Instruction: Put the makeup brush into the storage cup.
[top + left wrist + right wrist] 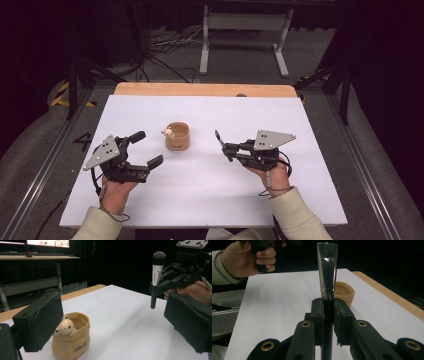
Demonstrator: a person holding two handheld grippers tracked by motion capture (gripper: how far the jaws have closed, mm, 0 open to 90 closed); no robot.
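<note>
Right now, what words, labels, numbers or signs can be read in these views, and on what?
Tan bag-shaped pot: dark slanted lettering on its front, too blurred to read.
Monitor at the back, left gripper view: coloured on-screen text, too small to read.
Makeup brush: no lettering visible.

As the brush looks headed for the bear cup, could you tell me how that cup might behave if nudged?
The bear cup is squat with a wide base, so it probably slides rather than tips. It looks small and likely light, so the brush could shift it on the smooth white table.
</note>
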